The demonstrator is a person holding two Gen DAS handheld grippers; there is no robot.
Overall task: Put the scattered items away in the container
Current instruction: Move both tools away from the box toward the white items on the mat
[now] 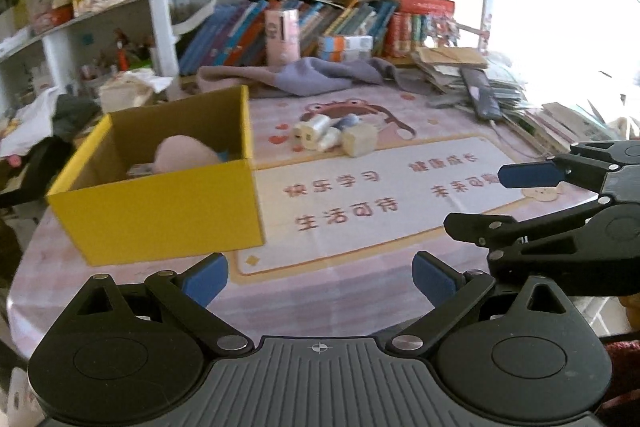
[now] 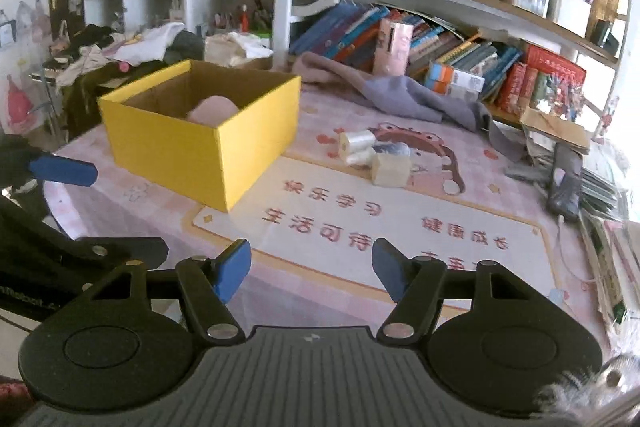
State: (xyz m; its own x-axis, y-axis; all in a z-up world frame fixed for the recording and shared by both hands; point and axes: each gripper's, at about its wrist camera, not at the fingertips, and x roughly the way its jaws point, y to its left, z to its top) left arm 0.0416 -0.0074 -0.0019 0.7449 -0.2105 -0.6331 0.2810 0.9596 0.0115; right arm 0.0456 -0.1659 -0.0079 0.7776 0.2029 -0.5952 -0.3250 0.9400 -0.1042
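Note:
A yellow cardboard box point(image 1: 160, 215) stands on the pink table mat, also in the right wrist view point(image 2: 192, 151). A pink rounded item point(image 1: 184, 155) lies inside it. Several scattered items lie in a cluster beyond the box: white thread spools point(image 1: 312, 131), a dark blue spool point(image 1: 348, 121) and a cream block point(image 1: 360, 141), the block also in the right wrist view point(image 2: 390, 169). My left gripper point(image 1: 320, 279) is open and empty over the mat's front. My right gripper point(image 2: 312, 271) is open and empty, to the right of the left one point(image 1: 520, 199).
A grey-purple cloth point(image 1: 320, 77) lies at the back of the table. Bookshelves point(image 2: 440, 7) stand behind. A black phone point(image 1: 480, 95) and stacked papers lie at the right. Clothes are piled left of the box point(image 2: 120, 47).

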